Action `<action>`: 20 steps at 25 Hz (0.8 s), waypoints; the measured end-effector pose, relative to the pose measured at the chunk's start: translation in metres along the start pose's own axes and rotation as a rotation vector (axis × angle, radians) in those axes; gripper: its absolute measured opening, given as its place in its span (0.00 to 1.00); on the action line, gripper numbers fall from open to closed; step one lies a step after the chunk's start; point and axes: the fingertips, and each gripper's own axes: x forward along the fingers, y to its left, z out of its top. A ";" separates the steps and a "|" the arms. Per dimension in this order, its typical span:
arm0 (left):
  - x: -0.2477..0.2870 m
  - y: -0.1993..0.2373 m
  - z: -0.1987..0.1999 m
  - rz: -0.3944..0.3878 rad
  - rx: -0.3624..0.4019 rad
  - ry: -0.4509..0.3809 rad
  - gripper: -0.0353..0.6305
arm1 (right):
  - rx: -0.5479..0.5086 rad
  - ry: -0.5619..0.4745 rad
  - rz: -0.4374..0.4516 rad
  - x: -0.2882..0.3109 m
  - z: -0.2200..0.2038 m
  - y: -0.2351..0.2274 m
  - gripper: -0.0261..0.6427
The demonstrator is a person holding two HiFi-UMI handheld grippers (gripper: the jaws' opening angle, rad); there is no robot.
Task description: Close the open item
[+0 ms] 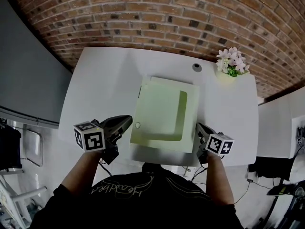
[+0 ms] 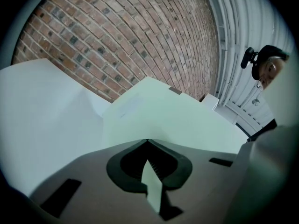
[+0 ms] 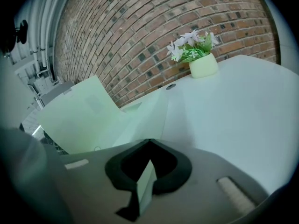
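Your left gripper (image 1: 127, 121) and right gripper (image 1: 199, 127) flank the near end of the pale green folder (image 1: 159, 113). Both have jaws pressed together, with nothing in them. The folder lies on the white table (image 1: 105, 80), long axis running away from you, cover (image 3: 79, 113) raised (left sits nearer the snap (image 1: 137, 125)). Both forearms reach forward.

The folder (image 1: 159, 113) lies at the centre of the table (image 1: 105, 80). The left gripper (image 1: 125, 123) sits just beside the folder's left edge, toward the front. The right gripper (image 1: 200, 128) sits just beside its right edge, also toward the front. 1 round cap (image 1: 197, 67) lies behind the folder. 1 flower pot (image 1: 232, 63) stands at the table's rear right corner. A brick wall (image 1: 143, 18) runs behind the table.
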 end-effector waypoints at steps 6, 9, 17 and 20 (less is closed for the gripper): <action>0.005 0.000 0.002 0.003 0.019 0.012 0.06 | -0.026 0.027 0.024 0.007 -0.004 0.009 0.04; 0.009 0.000 -0.002 -0.010 0.017 0.033 0.06 | -0.035 0.025 0.022 0.008 -0.002 0.014 0.04; 0.023 -0.004 -0.008 -0.035 0.032 0.080 0.06 | -0.033 0.031 0.045 0.015 -0.005 0.025 0.04; 0.029 -0.005 -0.012 -0.041 0.036 0.100 0.06 | -0.031 0.028 0.047 0.016 -0.005 0.028 0.04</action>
